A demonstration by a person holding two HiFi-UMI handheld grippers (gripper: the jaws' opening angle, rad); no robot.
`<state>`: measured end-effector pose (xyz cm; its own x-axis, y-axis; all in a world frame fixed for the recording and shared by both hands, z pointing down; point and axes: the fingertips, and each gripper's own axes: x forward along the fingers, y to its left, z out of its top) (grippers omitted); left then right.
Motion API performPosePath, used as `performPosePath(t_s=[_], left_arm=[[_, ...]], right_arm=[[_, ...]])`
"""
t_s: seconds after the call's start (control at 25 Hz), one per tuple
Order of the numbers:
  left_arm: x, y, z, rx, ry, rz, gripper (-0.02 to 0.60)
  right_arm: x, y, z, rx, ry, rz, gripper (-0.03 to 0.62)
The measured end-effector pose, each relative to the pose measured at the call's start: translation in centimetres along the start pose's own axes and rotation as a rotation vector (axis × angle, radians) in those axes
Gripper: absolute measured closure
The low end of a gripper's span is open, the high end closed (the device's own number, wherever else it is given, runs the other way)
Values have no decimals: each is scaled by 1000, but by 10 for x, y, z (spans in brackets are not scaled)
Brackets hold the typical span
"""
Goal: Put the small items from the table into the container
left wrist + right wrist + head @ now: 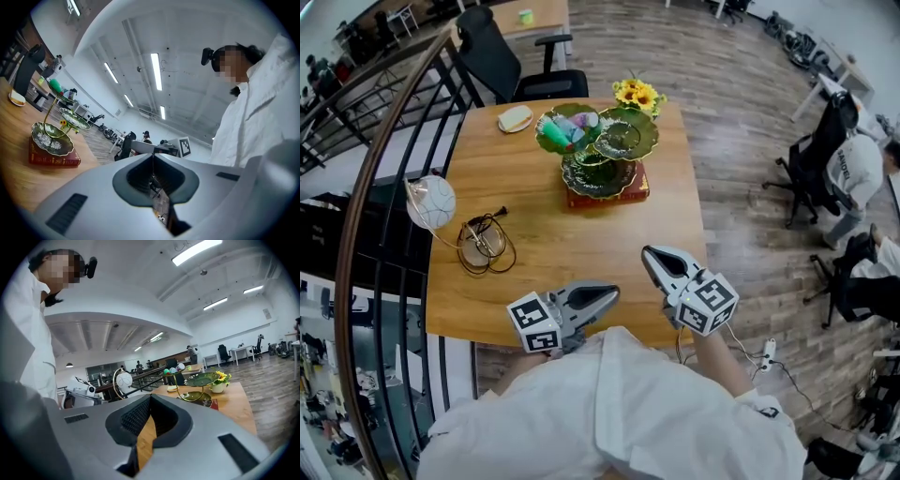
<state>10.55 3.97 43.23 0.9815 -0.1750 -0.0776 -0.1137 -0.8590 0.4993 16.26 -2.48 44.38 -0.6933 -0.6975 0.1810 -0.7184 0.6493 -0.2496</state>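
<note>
While both grippers sit at the near edge of the wooden table (581, 220), neither holds anything. Left gripper (611, 294): jaws pressed together at the tips, nothing between. Right gripper (649, 253): same, closed and empty.

Container looks to be the green tiered leaf dish (602, 141), standing on a red book (609, 195) at the far side. Its upper-left leaf already has a few coloured small items (569, 126) in it.

Loose piece left on the table, as far as I can tell: cream oval item (515, 118), far-left, just beside the dish and well away from both grippers. Can't tell the material.

Handling guess:
- small and low, probably light
- rounded top, so the pads may slide off; take it across the short axis, low on the sides, jaws opened first
- if soft, squeeze gently
- dish is on a thin gold stem, so it probably tips easily; set things in, don't drop them

Also on the table is a globe lamp (431, 201), with a dark cable coil (486, 246) around a round glassy piece near the left edge. The cable would be limp and snag-prone. Unclear if it counts as an item.
</note>
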Motion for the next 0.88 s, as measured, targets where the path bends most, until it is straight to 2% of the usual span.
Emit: performPosePath(t_s=[0.32,0.56,0.88], left_arm=[[2,6,7,16,-28,37,574],[-8,15,9,16,-42,68,574],[-11,20,13,12,-52,47,574]], right_arm=[[-11,41,-14,-1,-39,94,580],[-7,46,-23,56,-39,78,580],[5,49,-13,6,-35,76,580]])
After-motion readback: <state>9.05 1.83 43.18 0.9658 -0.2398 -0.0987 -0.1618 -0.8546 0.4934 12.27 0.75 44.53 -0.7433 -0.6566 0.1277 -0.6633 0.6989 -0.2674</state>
